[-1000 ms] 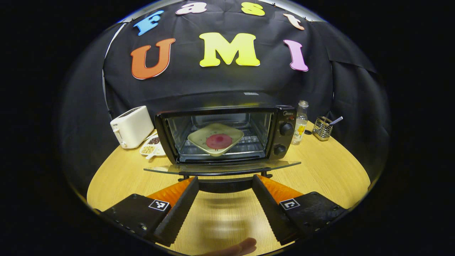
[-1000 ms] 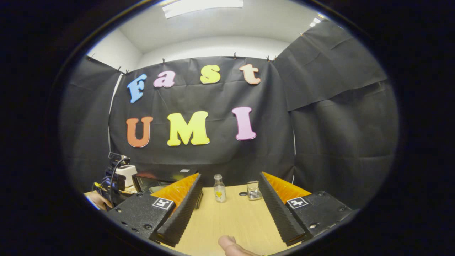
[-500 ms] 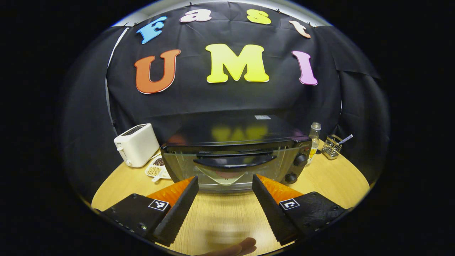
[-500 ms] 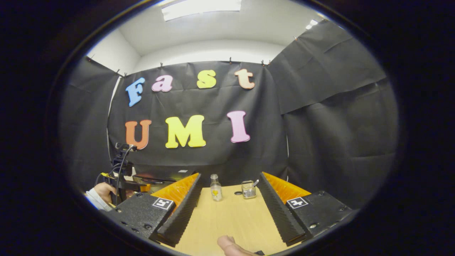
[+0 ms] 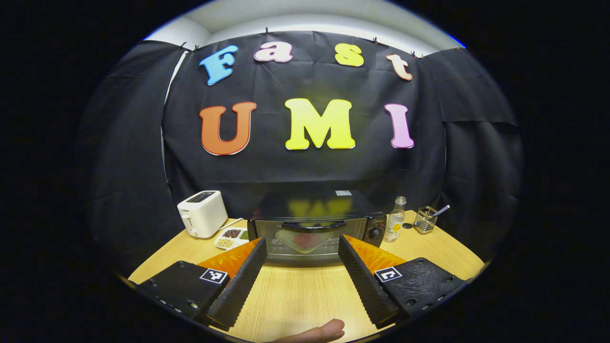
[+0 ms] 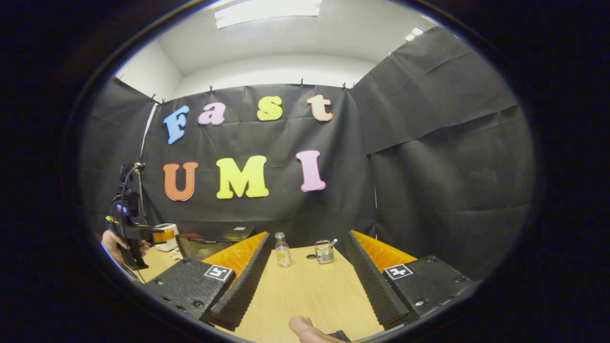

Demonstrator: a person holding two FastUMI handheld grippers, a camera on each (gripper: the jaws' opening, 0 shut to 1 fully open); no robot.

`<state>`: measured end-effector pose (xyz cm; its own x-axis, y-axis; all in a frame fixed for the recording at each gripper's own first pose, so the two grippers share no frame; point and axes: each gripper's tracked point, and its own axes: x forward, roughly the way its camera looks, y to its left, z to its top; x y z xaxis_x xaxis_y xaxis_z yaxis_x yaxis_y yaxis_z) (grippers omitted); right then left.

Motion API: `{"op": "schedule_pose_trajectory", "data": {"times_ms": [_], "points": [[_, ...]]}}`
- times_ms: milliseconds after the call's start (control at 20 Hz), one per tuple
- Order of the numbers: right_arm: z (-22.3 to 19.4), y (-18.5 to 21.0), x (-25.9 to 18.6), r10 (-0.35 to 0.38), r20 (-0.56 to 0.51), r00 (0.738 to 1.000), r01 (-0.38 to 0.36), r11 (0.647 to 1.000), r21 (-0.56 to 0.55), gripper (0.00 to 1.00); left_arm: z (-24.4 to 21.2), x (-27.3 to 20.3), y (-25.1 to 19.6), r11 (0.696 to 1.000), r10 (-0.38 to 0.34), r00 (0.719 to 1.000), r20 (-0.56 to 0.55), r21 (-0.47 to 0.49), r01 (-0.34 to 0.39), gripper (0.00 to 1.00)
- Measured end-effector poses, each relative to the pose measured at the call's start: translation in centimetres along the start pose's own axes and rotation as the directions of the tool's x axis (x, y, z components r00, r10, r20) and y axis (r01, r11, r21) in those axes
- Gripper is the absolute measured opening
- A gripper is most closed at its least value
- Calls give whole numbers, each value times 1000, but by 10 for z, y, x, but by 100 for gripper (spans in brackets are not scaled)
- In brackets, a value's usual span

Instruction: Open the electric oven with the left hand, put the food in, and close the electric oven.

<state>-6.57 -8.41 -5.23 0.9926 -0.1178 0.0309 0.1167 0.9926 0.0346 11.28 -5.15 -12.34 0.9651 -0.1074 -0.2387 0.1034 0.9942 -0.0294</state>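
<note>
An electric oven (image 5: 317,224) stands with its glass door closed at the back middle of a wooden counter (image 5: 295,295), a pale plate (image 5: 305,239) bearing a round reddish piece of food (image 5: 306,239) visible through the glass. The left gripper (image 5: 301,255) hangs above the counter in front of the oven, jaws spread wide and holding nothing, clear of the door handle (image 5: 312,225). To the oven's left sit a white toaster (image 5: 202,220) and a divided dish of grains (image 5: 232,237); to its right stand a small glass bottle (image 5: 395,225) and a wire holder (image 5: 425,219) with a utensil in it. In the right gripper view, the right gripper (image 6: 308,259) is likewise wide apart and empty above the counter, pointing toward the bottle and wire holder, while a hand (image 6: 112,244) at the far left holds the left gripper raised beside the oven.
</note>
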Motion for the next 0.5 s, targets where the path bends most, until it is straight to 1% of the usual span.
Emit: {"op": "schedule_pose_trajectory", "data": {"times_ms": [50, 100, 150, 350, 400, 500], "points": [[3, 0, -4, 2, 3, 1000, -2, 1000, 2, 96, 10, -13, -2, 1000, -5, 1000, 25, 0, 5, 96], [6, 0, -7, 2, 9, 1000, -2, 1000, 0, 100, 21, -28, -6, 1000, -10, 999, 52, 0, 10, 96], [9, -1, -10, 1, 16, 1000, 0, 1000, -5, 96, 30, -42, -8, 1000, -14, 997, 81, 1, 14, 96], [21, 1, -20, 0, 42, 999, 1, 1000, -19, 96, 54, -95, -10, 1000, -12, 987, 162, 6, 11, 96], [23, 3, -22, 6, 47, 999, -5, 1000, -19, 100, 60, -109, -10, 1000, -10, 983, 184, 3, 10, 96], [25, 8, -26, 20, 57, 998, -19, 1000, -17, 100, 65, -134, -8, 1000, 1, 975, 221, -2, 0, 96]]}}
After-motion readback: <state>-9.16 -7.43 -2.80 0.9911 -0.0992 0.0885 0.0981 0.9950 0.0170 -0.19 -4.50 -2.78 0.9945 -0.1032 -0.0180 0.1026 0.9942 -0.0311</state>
